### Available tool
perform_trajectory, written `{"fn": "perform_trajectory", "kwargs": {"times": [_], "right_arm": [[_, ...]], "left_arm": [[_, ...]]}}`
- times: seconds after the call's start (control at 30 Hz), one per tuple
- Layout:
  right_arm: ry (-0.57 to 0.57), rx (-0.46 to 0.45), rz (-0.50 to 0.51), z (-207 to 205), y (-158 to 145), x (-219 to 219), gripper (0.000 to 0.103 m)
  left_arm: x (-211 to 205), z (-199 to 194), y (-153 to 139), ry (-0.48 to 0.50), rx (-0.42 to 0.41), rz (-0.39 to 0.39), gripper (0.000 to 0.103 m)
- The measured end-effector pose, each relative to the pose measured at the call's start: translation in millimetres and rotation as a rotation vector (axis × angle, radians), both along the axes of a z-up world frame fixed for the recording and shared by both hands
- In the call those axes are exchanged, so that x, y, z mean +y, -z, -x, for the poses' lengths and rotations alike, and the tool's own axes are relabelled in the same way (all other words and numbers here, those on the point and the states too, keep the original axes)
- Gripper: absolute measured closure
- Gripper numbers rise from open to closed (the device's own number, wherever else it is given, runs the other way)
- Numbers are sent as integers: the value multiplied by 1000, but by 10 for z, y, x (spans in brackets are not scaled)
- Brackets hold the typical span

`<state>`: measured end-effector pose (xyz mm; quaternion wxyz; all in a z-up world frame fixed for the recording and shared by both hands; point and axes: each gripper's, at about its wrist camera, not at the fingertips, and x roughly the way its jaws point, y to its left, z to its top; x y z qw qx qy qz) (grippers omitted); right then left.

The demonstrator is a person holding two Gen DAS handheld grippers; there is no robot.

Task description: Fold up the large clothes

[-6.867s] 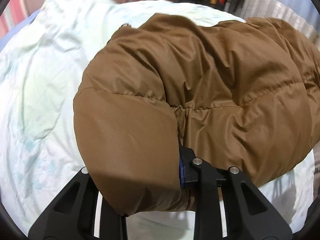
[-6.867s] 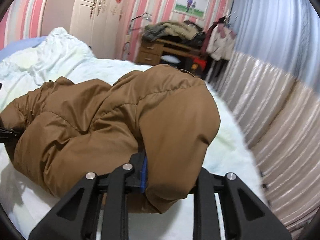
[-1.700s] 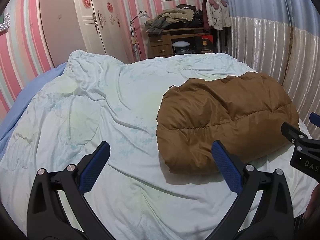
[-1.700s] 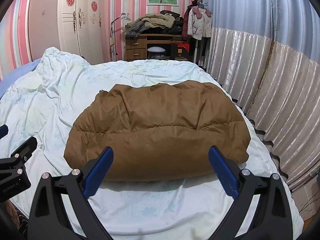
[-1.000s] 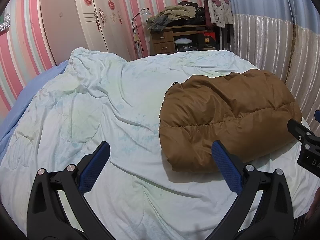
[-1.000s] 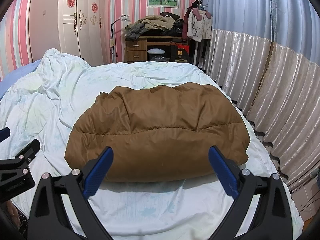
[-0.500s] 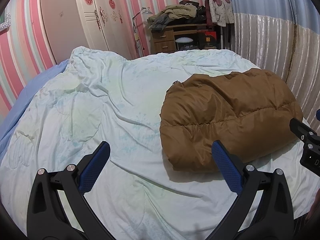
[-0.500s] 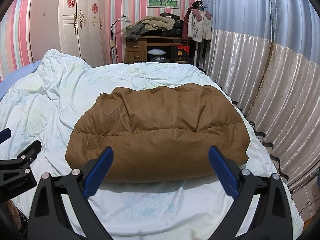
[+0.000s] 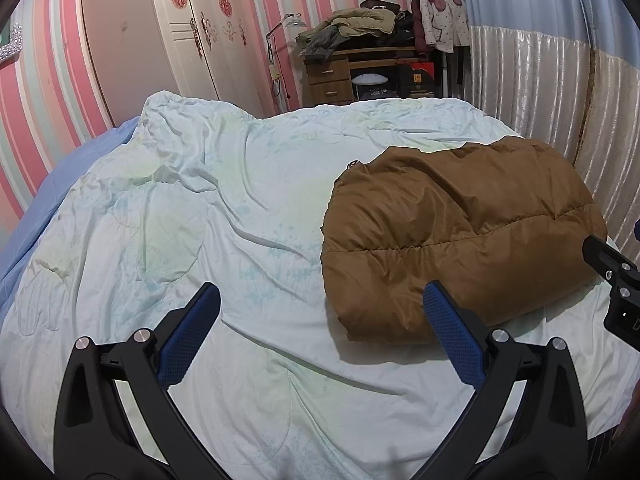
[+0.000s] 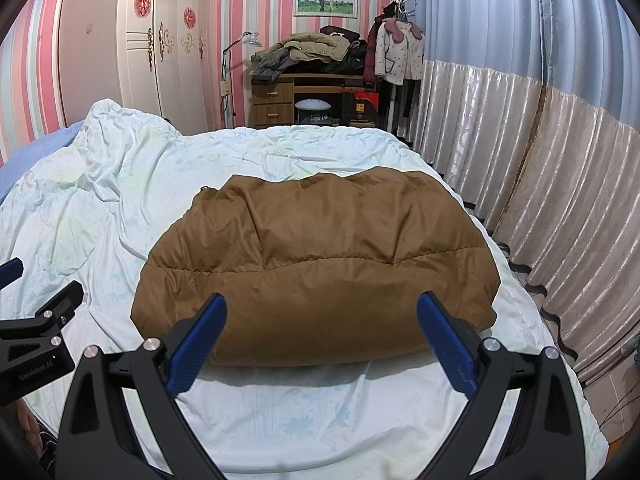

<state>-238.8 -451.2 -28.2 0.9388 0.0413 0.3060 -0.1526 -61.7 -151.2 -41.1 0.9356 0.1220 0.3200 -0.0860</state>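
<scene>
We have both grippers released and empty. Left gripper (image 9: 320, 312) has its jaws spread wide, blue pads (image 9: 188, 336) clear of any fabric, hanging above the pale quilt (image 9: 224, 216) near the bed's near edge. Right gripper (image 10: 322, 318) is also spread wide, held just short of the near side of the jacket, touching nothing.

The brown puffer jacket (image 10: 316, 264) lies folded into a compact bundle on the quilt, toward the right edge of the bed and closer to the near edge than the far one. From our left wrist view the jacket (image 9: 460, 236) sits to the right of the left gripper, and part of the right gripper's body shows at the frame's right edge.

Beyond the far edge of the bed: a wooden desk (image 10: 280, 96) piled with clothes, and a coat rack (image 10: 400, 44). A pleated curtain (image 10: 560, 184) runs along the bed's right edge.
</scene>
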Motion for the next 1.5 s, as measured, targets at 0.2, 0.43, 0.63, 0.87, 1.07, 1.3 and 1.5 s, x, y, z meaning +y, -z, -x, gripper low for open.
{"fn": "perform_trajectory", "kwargs": {"times": [0.2,0.43,0.63,0.87,1.07,1.3,1.5], "right_arm": [[0,0,0,1,3,-2,7],[0,0,0,-7,-4,-6,7],[-1,0,1,1,-1,-2,7],[0,0,1,2,-2,-4,7],[-1,0,1,-8,-7,-2,7],[0,0,1,-2,-2,5,7],[0,1,3,-14,-4,2,7]], "left_arm": [[-2,-1,7,-6,4,-2,3],[-1,-11,16,-7,7,-4,3],[-2,-14,16,-7,7,-5,3],[10,-18,22,-11,10,-3,3],[7,-19,23,-10,10,-4,3],[9,-24,24,-11,11,-5,3],[29,-53,36,-31,30,-3,3]]}}
